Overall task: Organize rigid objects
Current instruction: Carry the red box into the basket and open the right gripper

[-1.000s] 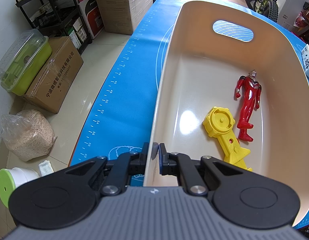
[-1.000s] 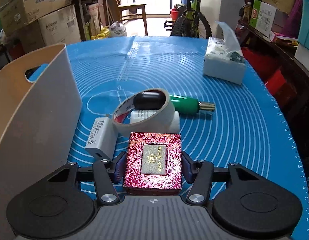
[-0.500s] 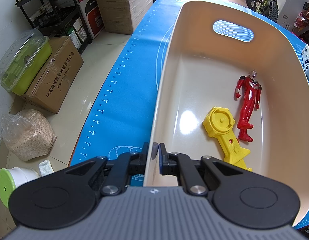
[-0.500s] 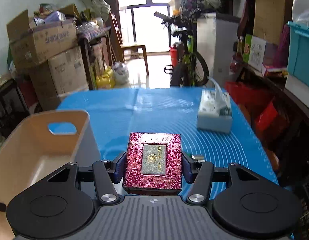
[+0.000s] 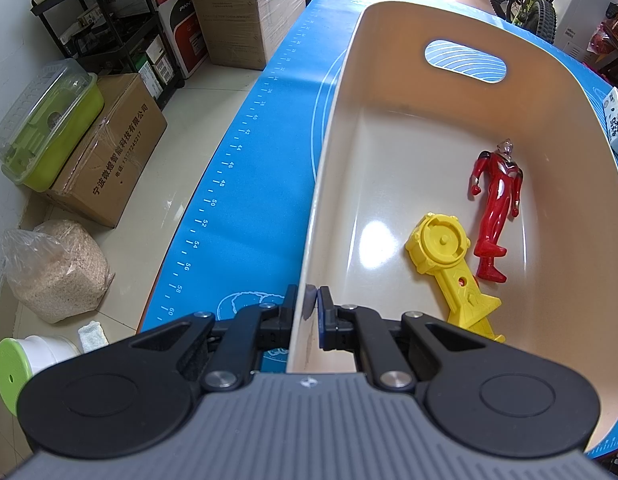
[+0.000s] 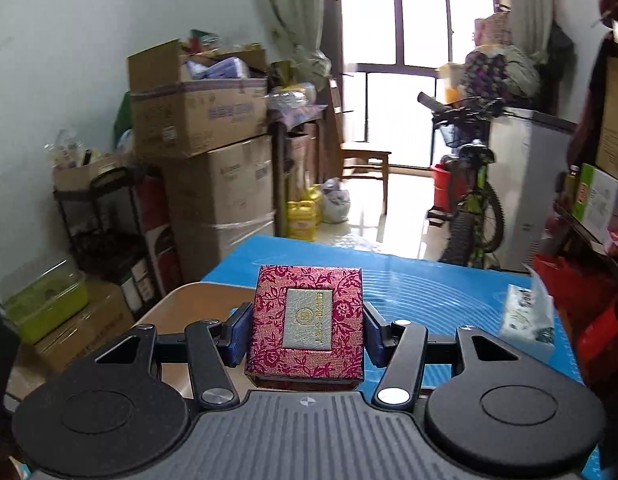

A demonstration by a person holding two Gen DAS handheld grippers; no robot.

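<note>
My left gripper (image 5: 308, 307) is shut on the near left rim of the cream plastic bin (image 5: 389, 128) and holds it on the blue mat. Inside the bin lie a red toy figure (image 5: 497, 204) and a yellow toy launcher (image 5: 449, 264). My right gripper (image 6: 305, 326) is shut on a crimson floral box (image 6: 307, 322) with a grey label and holds it high above the table. The bin's rim (image 6: 205, 300) shows just below and left of the box in the right wrist view.
A tissue pack (image 6: 527, 314) lies on the blue mat (image 6: 429, 280) at the right. Cardboard boxes (image 6: 213, 168), a black shelf (image 5: 89, 20) and a bicycle (image 6: 473, 200) stand around the table. A green-lidded container (image 5: 45, 128) and a grain bag (image 5: 55, 272) sit on the floor.
My right gripper has lifted the crimson box off the mat and swung up and left over the bin's edge; the tape roll and charger dropped out of view. The left gripper has not moved.
</note>
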